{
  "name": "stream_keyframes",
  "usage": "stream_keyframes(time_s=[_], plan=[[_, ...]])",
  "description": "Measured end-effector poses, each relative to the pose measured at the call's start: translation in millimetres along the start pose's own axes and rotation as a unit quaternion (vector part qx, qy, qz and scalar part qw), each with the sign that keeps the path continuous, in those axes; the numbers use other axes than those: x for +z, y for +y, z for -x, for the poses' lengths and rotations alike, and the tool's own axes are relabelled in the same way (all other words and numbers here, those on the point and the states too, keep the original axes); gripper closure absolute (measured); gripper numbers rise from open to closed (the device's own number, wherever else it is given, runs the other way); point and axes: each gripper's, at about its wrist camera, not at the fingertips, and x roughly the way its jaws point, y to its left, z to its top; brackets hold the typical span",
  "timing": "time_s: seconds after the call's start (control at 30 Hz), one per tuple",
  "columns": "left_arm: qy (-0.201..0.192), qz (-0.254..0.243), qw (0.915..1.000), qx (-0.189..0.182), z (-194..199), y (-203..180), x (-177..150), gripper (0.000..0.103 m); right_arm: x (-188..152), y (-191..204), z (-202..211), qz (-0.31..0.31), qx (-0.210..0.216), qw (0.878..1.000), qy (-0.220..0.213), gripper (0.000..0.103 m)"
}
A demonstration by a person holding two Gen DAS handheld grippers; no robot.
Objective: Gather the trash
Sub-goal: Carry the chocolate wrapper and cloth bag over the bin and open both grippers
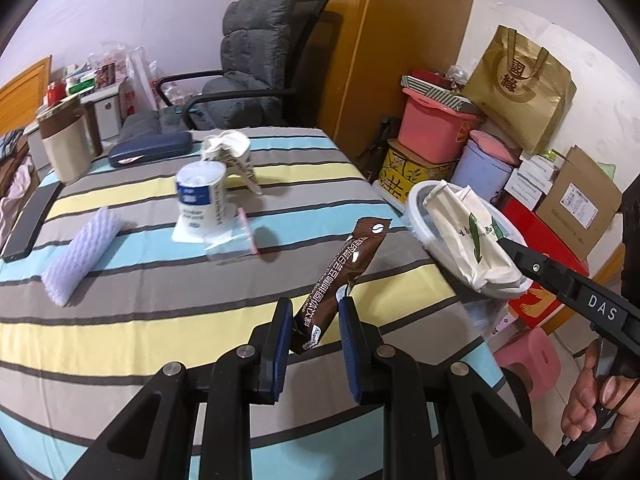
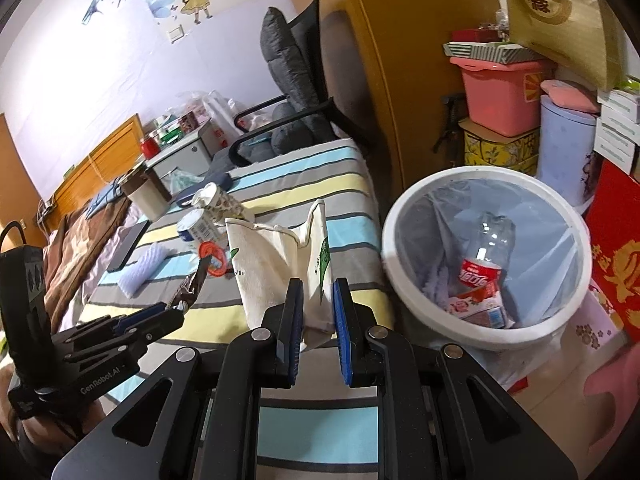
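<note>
Right, both hands are loaded and the bin [image 2: 486, 256] is only partly fed. Down in its liner lie a clear bottle [image 2: 486, 256] with a red label and a pink carton [image 2: 478, 310], so some of the job looks done.

The left gripper [image 1: 311, 320] is clamped on the lower end of a brown coffee sachet [image 1: 346, 276], which sticks up and away from the blue pads, over the striped bedspread [image 1: 160, 320]. The right gripper [image 2: 314, 320] pinches a crumpled white paper bag [image 2: 280, 268] by its bottom edge; the bag stands up between the fingers, over the bed edge and just left of the bin, not yet above the opening from this wrist view. From the left wrist view that same bag overlaps the bin rim [image 1: 416, 200], so it is close.

Plenty is left on the bed: a white-and-blue cup [image 1: 200, 192], a crushed paper cup [image 1: 232, 152] behind it, a clear plastic wrapper [image 1: 232, 240] and a lilac foam sleeve [image 1: 80, 256]. I'd call this roughly the middle: two pieces in, two in hand, about four to fetch.
</note>
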Motion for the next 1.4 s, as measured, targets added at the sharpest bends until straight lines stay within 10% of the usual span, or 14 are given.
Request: stream_keyframes(time_s=[1.4], plan=[[0.048, -0.083, 0.9898, -0.105, -120, -131, 58, 0.079, 3, -111, 7, -0.077, -0.139, 0.987, 0.004, 0.085]])
